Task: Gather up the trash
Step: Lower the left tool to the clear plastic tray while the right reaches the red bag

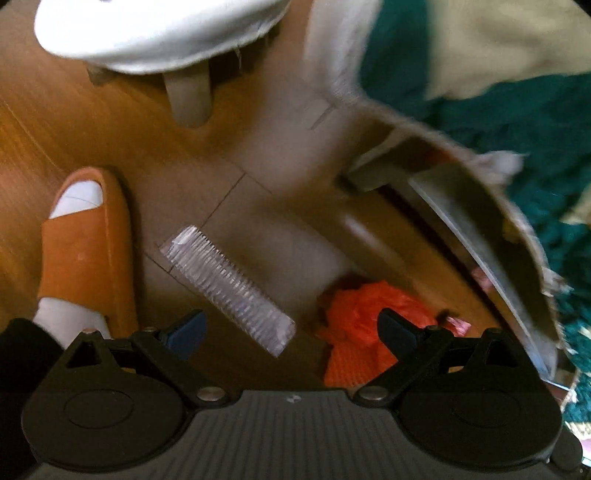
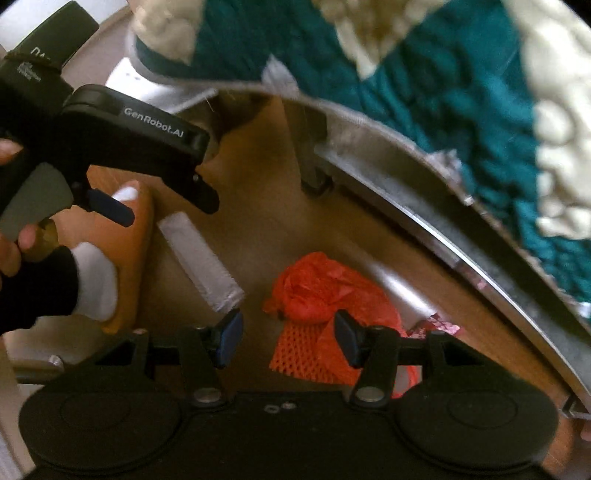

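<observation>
A clear ribbed plastic tray point(image 1: 227, 290) lies on the wooden floor, also in the right wrist view point(image 2: 201, 260). An orange plastic bag with foam netting point(image 1: 364, 325) lies to its right point(image 2: 325, 306). A small pink wrapper point(image 1: 458, 325) lies beside the bag point(image 2: 439, 328). My left gripper point(image 1: 291, 334) is open and empty above the tray's near end. My right gripper point(image 2: 288, 341) is open and empty just above the orange netting. The left gripper also shows in the right wrist view point(image 2: 162, 210), hovering over the tray's far end.
A foot in an orange slipper point(image 1: 86, 254) stands left of the tray. A sofa with a teal and cream blanket point(image 2: 443, 92) and a metal frame point(image 2: 424, 221) overhangs the floor on the right. A white stool point(image 1: 147, 33) with a leg stands at the back.
</observation>
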A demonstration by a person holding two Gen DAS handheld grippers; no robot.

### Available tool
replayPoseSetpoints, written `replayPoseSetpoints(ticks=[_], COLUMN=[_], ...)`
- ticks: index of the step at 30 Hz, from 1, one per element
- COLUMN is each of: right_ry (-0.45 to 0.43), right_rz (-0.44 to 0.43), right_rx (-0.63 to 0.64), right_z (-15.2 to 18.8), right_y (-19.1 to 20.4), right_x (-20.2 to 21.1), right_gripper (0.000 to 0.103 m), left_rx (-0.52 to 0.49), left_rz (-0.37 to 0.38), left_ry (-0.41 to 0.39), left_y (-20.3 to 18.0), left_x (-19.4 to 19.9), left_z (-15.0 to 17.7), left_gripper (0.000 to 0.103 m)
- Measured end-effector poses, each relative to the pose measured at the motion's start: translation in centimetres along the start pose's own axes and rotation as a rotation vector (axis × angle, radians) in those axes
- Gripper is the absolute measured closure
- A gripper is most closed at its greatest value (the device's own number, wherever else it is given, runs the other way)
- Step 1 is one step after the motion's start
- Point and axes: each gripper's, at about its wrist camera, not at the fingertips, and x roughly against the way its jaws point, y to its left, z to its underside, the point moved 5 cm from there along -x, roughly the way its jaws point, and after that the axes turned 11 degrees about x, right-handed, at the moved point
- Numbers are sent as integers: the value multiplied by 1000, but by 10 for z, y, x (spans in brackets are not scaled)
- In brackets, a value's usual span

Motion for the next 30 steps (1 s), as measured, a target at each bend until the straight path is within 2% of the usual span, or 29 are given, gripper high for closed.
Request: replayPoseSetpoints(ticks=[6,10,16,23,30], right_ry=[47,66,110,159,173], right_rz=[-18,13,53,26,4], right_rx=[-25,-32,-44,-88,-104], right_z=[-4,-8,-14,-13,-17], right_y=[-5,-9,-12,-14,-14], right_x=[-49,-76,-107,-139,-151], right_gripper=[49,49,49,48,47], left_rx=[46,70,93,89,77], left_rz=[-39,-55,-60,-56,-50], left_ry=[56,85,108,128,150], left_y=[8,14,21,27,29], left_x=[-53,-81,-108,-128,-139], left_z=[-8,-9,-10,-8,-5], left_gripper=[4,4,4,6,35])
